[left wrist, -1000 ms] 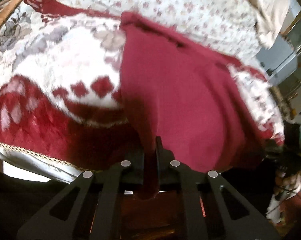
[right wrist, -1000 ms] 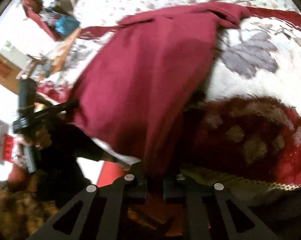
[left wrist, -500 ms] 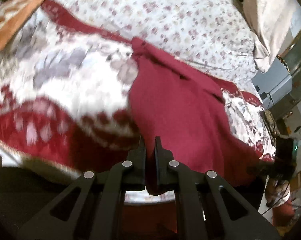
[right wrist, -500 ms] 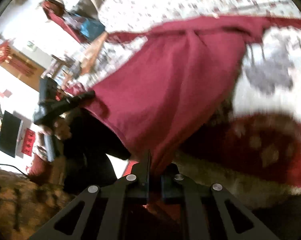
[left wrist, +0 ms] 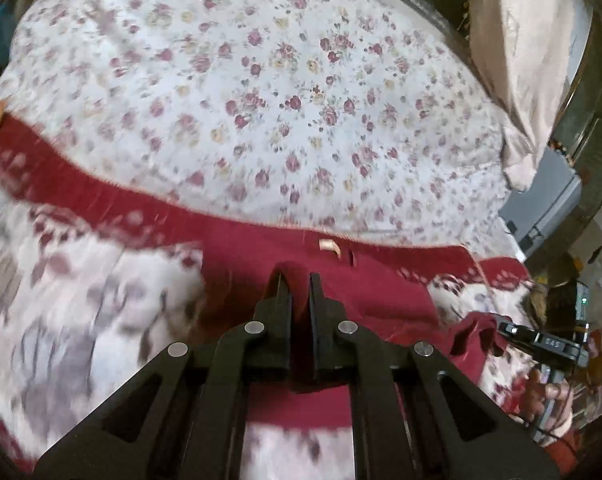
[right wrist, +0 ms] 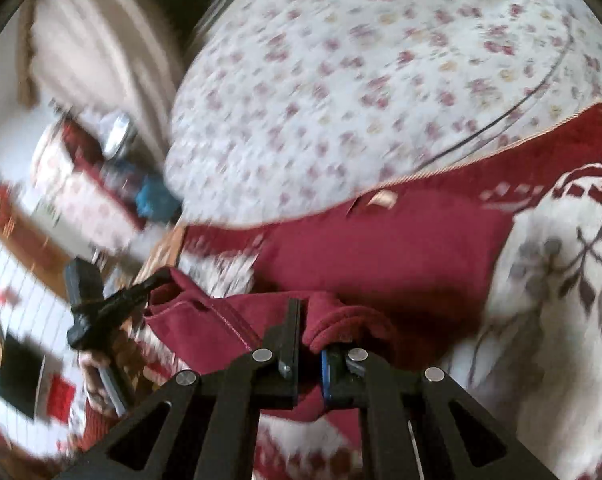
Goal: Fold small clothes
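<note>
**Two hand-held grippers pinch a dark red garment over a patterned bed**

The left gripper [left wrist: 295, 280] has its two black fingers drawn almost together, clamped on a fold of the dark red garment [left wrist: 341, 292], which bulges up between the tips. The right gripper [right wrist: 307, 316] is likewise nearly closed, with red cloth bunched between its fingers and spilling over the right-hand one.

From the right wrist view, the left gripper [right wrist: 157, 280] appears at the left as a black tool held in a hand [right wrist: 101, 364], biting another corner of the same garment. From the left wrist view, the right gripper [left wrist: 497, 326] shows at the far right edge, with a hand [left wrist: 545, 396] below it (both small and partly blurred).

The garment lies on the bed, its far edge along the border where two covers meet. A small pale label [left wrist: 328, 245] sits near that far edge; the near part is lifted toward the grippers.

Under the garment is a red and white blanket [left wrist: 81, 320] with grey leaf shapes. Beyond it spreads a white quilt [left wrist: 281, 100] printed with small pink and yellow flowers. A beige pillow [left wrist: 529, 72] rests at the bed's far right corner in the left view. Much of both views is smeared by motion blur.
</note>
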Demonstrator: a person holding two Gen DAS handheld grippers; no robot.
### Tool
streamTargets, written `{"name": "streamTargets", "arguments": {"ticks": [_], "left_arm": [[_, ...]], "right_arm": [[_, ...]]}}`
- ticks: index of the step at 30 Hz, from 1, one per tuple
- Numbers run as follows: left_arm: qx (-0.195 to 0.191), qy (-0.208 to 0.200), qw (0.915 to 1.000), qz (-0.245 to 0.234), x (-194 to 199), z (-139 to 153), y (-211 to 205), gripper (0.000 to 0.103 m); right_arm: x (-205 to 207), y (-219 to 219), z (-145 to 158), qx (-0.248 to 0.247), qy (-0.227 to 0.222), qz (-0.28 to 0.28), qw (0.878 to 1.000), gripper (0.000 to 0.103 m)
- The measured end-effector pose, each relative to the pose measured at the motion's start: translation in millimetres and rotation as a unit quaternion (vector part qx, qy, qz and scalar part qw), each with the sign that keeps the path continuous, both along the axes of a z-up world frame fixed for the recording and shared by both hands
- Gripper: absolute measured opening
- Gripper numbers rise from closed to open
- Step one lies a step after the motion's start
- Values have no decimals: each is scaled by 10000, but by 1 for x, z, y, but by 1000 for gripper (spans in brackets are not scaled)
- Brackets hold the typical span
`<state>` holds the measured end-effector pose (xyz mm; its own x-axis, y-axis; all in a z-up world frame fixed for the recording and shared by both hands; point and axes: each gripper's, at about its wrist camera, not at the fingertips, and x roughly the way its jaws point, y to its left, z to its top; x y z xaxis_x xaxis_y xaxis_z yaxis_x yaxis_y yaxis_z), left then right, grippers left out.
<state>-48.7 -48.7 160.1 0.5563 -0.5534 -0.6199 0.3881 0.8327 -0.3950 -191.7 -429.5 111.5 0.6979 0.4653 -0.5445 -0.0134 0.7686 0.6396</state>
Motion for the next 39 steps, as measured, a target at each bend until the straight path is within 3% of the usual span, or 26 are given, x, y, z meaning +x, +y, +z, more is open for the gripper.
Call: {"name": "streamTargets", "arguments": {"ticks": [6,10,14,17,19,20,21,22,24,28,32,34,36,39], "left_arm": [[400,409,9981,214,95,-44,-46,6],[588,752,9946,396,133,-82,-57,6],[668,1052,9915,383,155,-105,-63,6],[609,1180,9905,352,157,-104,-58,14],[776,877,9921,439,149,-88,-50,43],[845,694,9928,486,144,-80,-45,50],[847,550,9936,514,139,-71,-40,57],[788,447,9947,477,134,-64,-36,57],[839,334,9954,327,124,-56,-36,57],[1151,284,9929,136,112,-66,-55,57],[1760,684,9819,169,119,-107,-78,57],[2099,944,9731,143,125,-131,-84,57],[1958,1064,9748,138,128,-139,-79,57],[1730,1041,9793,143,124,-127,-64,57]], "right_arm": [[69,-43,-27,-56,430,-614,9972,7],[114,-62,-60,-51,790,-812,9936,6],[144,-68,-86,-185,864,-930,9917,6],[157,-71,-103,-243,1474,-824,9853,8],[140,-75,-95,-69,1263,-934,9876,11],[132,-78,-86,-19,1104,-1011,9887,15],[125,-80,-78,0,984,-1085,9892,26],[116,-81,-68,-45,869,-1201,9889,40],[104,-75,-51,-307,607,-1319,9889,48],[112,-47,-40,-742,382,-814,9932,48],[155,-20,-78,-1486,1109,-509,9813,48],[171,-21,-103,-1545,1405,-501,9767,48],[173,-28,-102,-1449,1303,-541,9793,47],[152,-44,-74,-1012,1102,-586,9870,47]]}}
